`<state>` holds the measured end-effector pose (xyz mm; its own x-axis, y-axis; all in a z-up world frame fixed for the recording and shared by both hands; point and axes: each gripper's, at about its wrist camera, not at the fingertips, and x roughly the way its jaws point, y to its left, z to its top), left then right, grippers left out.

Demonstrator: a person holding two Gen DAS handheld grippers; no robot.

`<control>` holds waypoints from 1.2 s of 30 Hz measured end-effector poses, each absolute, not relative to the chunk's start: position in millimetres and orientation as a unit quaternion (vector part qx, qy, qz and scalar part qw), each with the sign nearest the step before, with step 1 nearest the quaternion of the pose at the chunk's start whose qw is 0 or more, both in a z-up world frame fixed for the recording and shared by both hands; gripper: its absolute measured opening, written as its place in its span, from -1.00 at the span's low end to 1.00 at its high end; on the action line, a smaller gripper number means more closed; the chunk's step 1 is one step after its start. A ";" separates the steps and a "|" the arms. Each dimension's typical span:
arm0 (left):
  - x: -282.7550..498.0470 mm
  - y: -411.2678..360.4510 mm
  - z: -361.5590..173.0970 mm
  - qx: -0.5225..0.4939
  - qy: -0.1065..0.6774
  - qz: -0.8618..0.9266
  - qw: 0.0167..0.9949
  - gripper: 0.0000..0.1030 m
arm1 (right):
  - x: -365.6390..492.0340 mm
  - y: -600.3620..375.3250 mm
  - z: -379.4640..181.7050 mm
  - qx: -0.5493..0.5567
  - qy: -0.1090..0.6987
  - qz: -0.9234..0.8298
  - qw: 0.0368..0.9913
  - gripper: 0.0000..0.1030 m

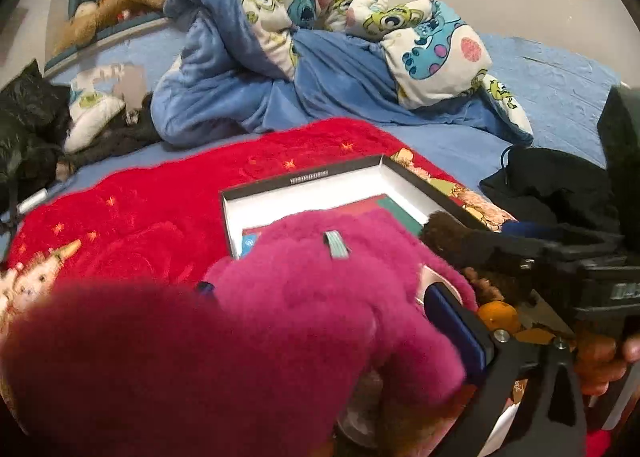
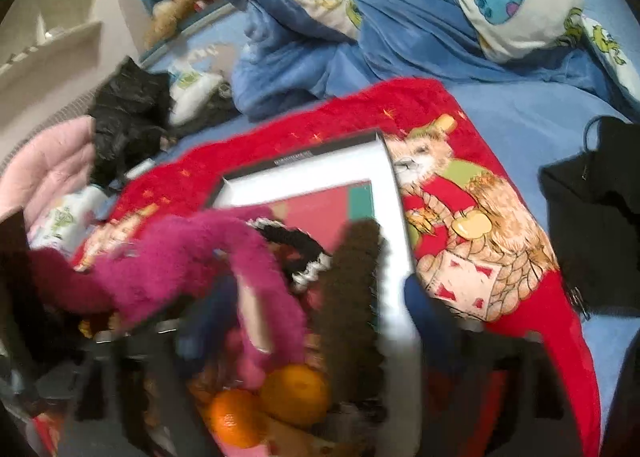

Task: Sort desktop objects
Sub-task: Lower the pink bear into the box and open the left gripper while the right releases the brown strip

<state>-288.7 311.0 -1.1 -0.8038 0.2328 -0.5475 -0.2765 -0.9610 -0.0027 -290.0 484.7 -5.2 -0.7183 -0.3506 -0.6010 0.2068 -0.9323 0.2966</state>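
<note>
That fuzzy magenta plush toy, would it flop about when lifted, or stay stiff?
The magenta plush toy probably flops: in the right wrist view its limb droops in a curve. Its thick fuzzy pile suggests it is light for its size and not slippery. It looks soft, so probably not fragile.

A bed [image 1: 552, 73] with a blue sheet carries a rumpled cartoon-print quilt [image 1: 320, 37], a red plush blanket [image 1: 160, 197] and dark clothing [image 1: 552, 185]. An open shallow box [image 1: 304, 185] sits on the blanket.
</note>
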 end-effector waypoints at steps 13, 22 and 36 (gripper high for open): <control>-275.8 323.7 2.3 -0.255 0.066 0.954 0.144 1.00 | -286.1 497.5 -1.2 0.311 -0.138 -0.929 0.147 1.00; -277.6 322.3 0.2 -0.265 0.060 0.948 0.165 1.00 | -284.3 495.9 0.3 0.306 -0.137 -0.929 0.155 1.00; -257.3 314.4 31.8 -0.237 0.023 0.951 0.196 1.00 | -267.5 491.4 28.4 0.276 -0.124 -0.943 0.140 1.00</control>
